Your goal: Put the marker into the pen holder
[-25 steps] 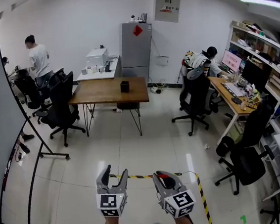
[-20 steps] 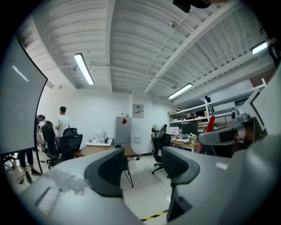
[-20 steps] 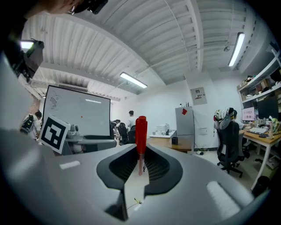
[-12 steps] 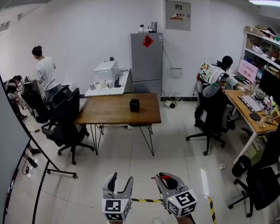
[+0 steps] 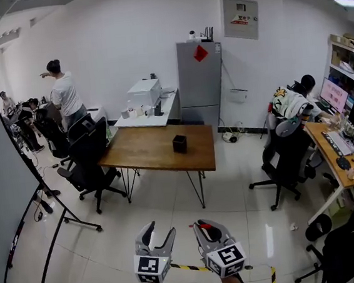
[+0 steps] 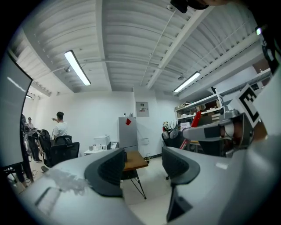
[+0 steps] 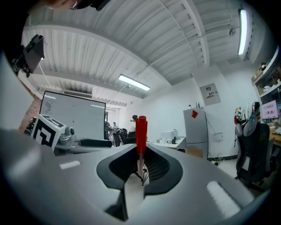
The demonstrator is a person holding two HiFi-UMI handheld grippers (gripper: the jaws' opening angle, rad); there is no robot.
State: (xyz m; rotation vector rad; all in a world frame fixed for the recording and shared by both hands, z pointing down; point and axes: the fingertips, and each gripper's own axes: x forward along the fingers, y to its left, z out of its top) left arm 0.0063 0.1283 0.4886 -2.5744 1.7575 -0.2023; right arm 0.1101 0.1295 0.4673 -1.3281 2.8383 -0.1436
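Holds both grippers low and near, side by side above the tiled floor (image 5: 232,188), forearms coming in from the near edge and both tools aimed toward the far wall. Carries the left gripper (image 5: 160,230) on the left, level, with its fingers (image 6: 106,169) roughly halfway apart and bare, only the room showing through the gap between them. Carries the right gripper (image 5: 206,227) just beside it on the right, close but not touching, tilted a little toward the left one. Clamps the right fingers fully together on the marker (image 7: 141,130), pinched near its lower end so that its red upper part stands upright above the pads. Shows the marker in the head view only as a small red spot between the right fingers. Stands well apart from the wooden counter (image 5: 147,153) farther off in the middle of the room. Leaves the small black pen holder (image 5: 179,144) upright on that counter, right of its middle and toward its far edge, far from the marker and from both grippers.
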